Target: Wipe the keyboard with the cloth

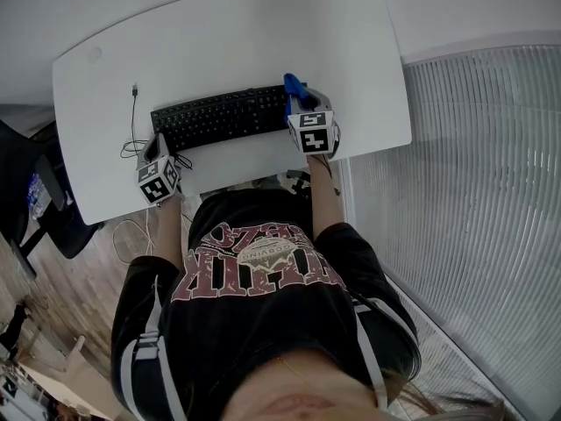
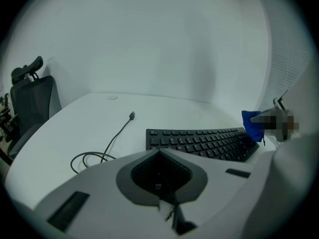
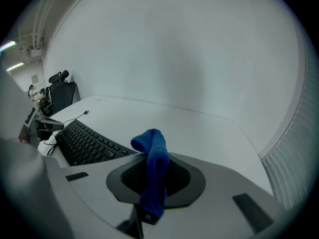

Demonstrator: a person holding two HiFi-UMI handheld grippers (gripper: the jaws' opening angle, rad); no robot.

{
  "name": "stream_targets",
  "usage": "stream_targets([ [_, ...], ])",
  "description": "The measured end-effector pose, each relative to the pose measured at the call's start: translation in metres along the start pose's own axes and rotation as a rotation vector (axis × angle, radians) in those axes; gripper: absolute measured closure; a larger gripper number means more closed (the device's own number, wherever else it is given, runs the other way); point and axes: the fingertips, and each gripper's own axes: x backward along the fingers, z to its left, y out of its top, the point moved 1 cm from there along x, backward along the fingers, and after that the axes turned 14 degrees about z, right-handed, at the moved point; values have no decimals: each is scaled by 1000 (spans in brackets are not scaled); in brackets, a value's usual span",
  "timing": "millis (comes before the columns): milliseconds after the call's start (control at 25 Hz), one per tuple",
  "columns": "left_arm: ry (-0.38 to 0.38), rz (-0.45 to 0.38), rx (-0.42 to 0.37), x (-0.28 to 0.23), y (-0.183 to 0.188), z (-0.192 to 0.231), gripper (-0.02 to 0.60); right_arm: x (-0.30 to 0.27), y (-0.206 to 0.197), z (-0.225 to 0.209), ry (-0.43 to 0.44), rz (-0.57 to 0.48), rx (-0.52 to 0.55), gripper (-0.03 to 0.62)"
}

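At the far left, off the counter [image 1: 219, 33], stands a dark office chair [image 2: 31, 101], clear of the work. On the counter's left part a thin black cable [image 2: 107, 146] lies in loose loops, its plug end free and unconnected, so the keyboard seems unplugged and safe to wipe. Just beside those loops the left hand-held gripper [image 1: 158, 149] sits at the keyboard's left end with its jaws together and nothing between them. It looks placed there to steady the board against sliding once the wiping starts, though I cannot tell whether it touches the board. The black keyboard [image 1: 221, 117] lies across the middle of the counter near the front edge, within easy reach of both arms. At its right end the right hand-held gripper [image 1: 303, 110] is clamped on the blue cloth [image 3: 152, 171]. The cloth is pinched near its lower part, and a folded bunch stands up beyond the jaws, giving a soft pad to drag over the keys. The cloth is at the keyboard's rightmost keys, so the wiping appears to be at that end, and most of the board lies to its left.
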Motion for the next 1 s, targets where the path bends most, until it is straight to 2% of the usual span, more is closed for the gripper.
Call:
stream_targets([
  [200,-18,-5,-5,7,-1,6,552,12,9,30,21,-10,32,530],
  [480,-37,-6,-13,11,-7,14,552,38,37,81,80,-77,75,530],
  [680,-50,6,-20,11,-14,23,552,53,67,133,167,-160,124,530],
  [1000,-89,11,-64,10,-15,18,552,50,80,215,322,-174,195,530],
])
